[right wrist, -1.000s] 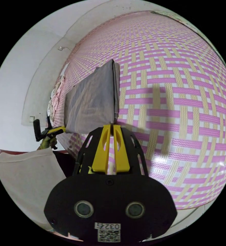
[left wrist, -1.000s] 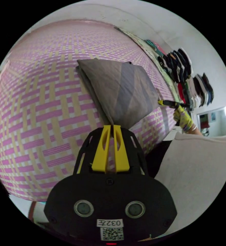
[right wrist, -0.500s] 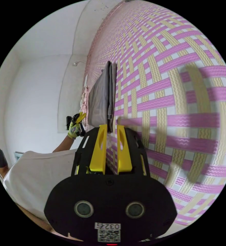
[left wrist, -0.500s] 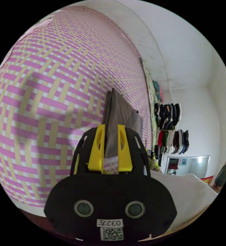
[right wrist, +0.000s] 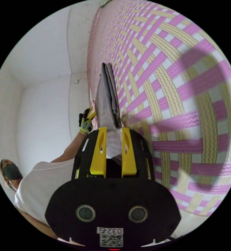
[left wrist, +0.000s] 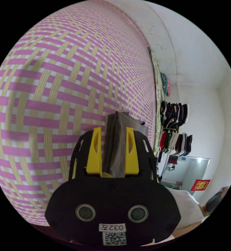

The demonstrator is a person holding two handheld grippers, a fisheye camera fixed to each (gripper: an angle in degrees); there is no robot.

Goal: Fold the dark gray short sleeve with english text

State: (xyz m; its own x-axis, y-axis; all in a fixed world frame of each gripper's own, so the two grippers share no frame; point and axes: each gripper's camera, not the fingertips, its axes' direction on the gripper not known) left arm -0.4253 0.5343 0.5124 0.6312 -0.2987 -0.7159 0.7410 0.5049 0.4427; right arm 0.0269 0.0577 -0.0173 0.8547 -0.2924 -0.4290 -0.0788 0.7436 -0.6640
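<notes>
Standing edge-on | folded shirt (left wrist: pixel 118 146) | long axis along mat (left wrist: pixel 55 91)

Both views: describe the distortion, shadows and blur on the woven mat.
Left gripper view: fisheye bulges the woven mat into a dome; soft shadow bands at left; the left claw and shirt look sharp. Right gripper view: the mat bulges likewise, with a ring-shaped shadow at right, soft-edged.
</notes>
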